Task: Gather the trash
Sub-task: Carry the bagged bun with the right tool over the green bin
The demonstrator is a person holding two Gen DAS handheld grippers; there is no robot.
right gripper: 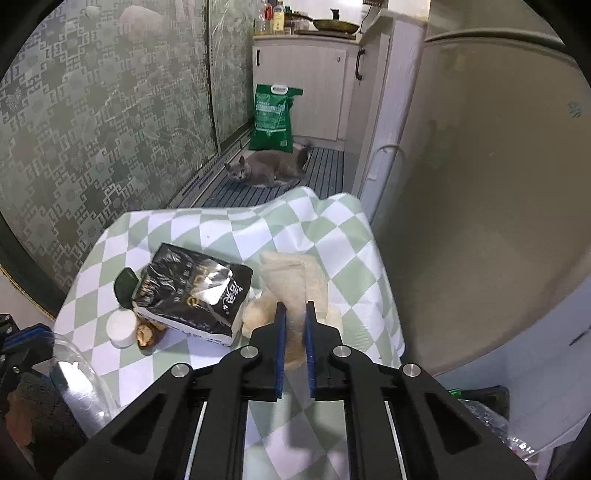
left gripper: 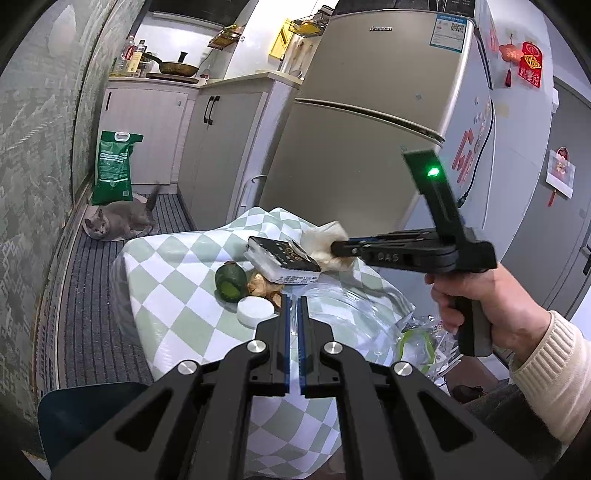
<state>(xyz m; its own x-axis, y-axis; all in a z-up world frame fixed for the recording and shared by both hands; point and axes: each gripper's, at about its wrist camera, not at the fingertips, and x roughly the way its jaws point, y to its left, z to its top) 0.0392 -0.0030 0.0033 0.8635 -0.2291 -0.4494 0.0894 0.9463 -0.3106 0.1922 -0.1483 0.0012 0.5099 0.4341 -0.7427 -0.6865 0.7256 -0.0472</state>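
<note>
My right claw clamped on crumpled tissue, lower centre on the table. Black packet just left. Left claw pinched together on clear plastic bag.

**A:** Is any writing readable here?

**B:** Very little. The black tissue pack on the checked tablecloth carries pale letters that look like "FACE". In the right wrist view the same pack shows Chinese characters printed upside down, too small to read with confidence.

**A:** Anything on the fridge?

**B:** The fridge has a small brand badge near its top edge, blurred. A blue and white label sits at its upper corner, its print too fine to read. Large red characters run down its side, cut off and unclear.

**A:** And the green bag?

**B:** The green bag on the floor has white print, illegible.
</note>
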